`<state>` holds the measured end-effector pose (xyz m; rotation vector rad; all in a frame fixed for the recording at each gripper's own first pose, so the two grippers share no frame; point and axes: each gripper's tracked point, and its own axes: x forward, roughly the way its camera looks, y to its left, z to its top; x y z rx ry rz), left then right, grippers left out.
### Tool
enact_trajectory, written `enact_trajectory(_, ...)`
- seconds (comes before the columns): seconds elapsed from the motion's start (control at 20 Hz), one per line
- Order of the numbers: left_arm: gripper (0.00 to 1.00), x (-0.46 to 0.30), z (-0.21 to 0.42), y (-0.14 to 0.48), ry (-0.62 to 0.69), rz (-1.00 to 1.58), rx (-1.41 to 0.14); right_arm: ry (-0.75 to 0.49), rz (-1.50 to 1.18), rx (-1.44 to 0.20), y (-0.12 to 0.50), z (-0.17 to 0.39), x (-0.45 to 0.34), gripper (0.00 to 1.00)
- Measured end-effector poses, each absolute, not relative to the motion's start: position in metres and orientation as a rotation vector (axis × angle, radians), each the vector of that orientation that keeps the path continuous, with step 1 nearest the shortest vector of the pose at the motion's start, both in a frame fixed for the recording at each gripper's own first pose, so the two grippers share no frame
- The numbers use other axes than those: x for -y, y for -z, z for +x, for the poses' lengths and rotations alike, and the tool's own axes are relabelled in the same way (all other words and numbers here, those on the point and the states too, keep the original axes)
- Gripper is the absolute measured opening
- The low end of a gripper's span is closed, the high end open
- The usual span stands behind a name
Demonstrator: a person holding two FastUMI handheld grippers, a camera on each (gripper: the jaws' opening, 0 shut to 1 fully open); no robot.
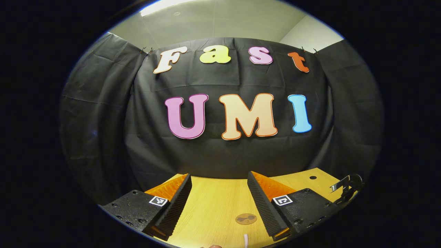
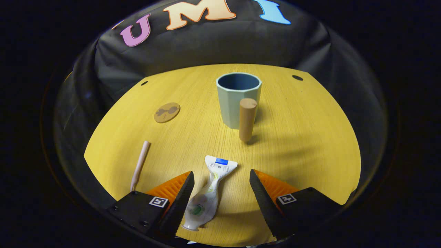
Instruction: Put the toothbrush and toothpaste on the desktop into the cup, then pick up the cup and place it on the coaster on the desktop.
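on the yellow desk (image 2: 310, 137), the toothpaste (image 2: 208, 193) lay flat between the wide-spread fingers of the right claw (image 2: 220, 193), its crimped end pointing toward the cup (image 2: 237, 100) and its cap end near the bottom of the right gripper view. neither finger touched the tube yet, though it sat closer to the finger on the view's left. the toothbrush (image 2: 139, 165) lay well off to that same side, slanted, apart from the tube. the cup stood upright farther back with its mouth empty, a brown cylinder-shaped handle at its near side reaching down to the desk. the coaster (image 2: 167, 112) rested flat to the left of the cup, apart from it.

the left claw (image 1: 218, 203) was also wide and held nothing; it hung above the desk facing the booth wall, with the coaster (image 1: 246, 218) low between its fingers.

my judgement was that the step in hand was the grasp on the toothpaste, with nothing yet in the cup. the tube was soft and lay askew to the fingers, so a closing pinch could have caught it off-centre and let it swivel or slip. carried limp, it might have hit the cup's rim and tipped the cup.
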<state>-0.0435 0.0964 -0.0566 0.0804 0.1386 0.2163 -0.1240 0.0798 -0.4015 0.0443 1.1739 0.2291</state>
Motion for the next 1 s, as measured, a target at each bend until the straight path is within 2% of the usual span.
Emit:
enact_trajectory(0.05, 0.94, -0.096, -0.044, 0.061, -0.214, 0.082, -0.147, -0.234, 0.049, -1.202, 0.409, -0.128, -0.083, 0.92)
enact_trajectory(0.1, 0.94, -0.095, -0.045, 0.066, -0.211, 0.083, -0.159, -0.233, 0.041, -1.241, 0.413, -0.132, -0.082, 0.83)
enact_trajectory(0.25, 0.94, -0.092, -0.048, 0.081, -0.206, 0.071, -0.197, -0.240, -0.001, -1.220, 0.416, -0.123, -0.081, 0.65)
enact_trajectory(0.35, 0.94, -0.090, -0.051, 0.094, -0.200, 0.062, -0.227, -0.274, -0.047, -1.218, 0.420, -0.123, -0.083, 0.47)
enact_trajectory(0.4, 0.94, -0.089, -0.051, 0.102, -0.196, 0.060, -0.246, -0.299, -0.069, -1.213, 0.420, -0.121, -0.082, 0.27)
enact_trajectory(0.5, 0.94, -0.085, -0.051, 0.126, -0.183, 0.057, -0.310, -0.323, -0.097, -1.236, 0.418, -0.122, -0.083, 0.12)
enact_trajectory(0.55, 0.95, -0.082, -0.053, 0.139, -0.171, 0.046, -0.349, -0.330, -0.107, -1.242, 0.419, -0.123, -0.083, 0.14)
enact_trajectory(0.8, 0.95, -0.065, -0.060, 0.203, -0.123, -0.037, -0.559, -0.339, -0.126, -1.223, 0.419, -0.123, -0.083, 0.14)
enact_trajectory(1.0, 0.96, -0.065, -0.065, 0.248, -0.132, -0.059, -0.690, -0.333, -0.116, -1.221, 0.419, -0.122, -0.083, 0.14)
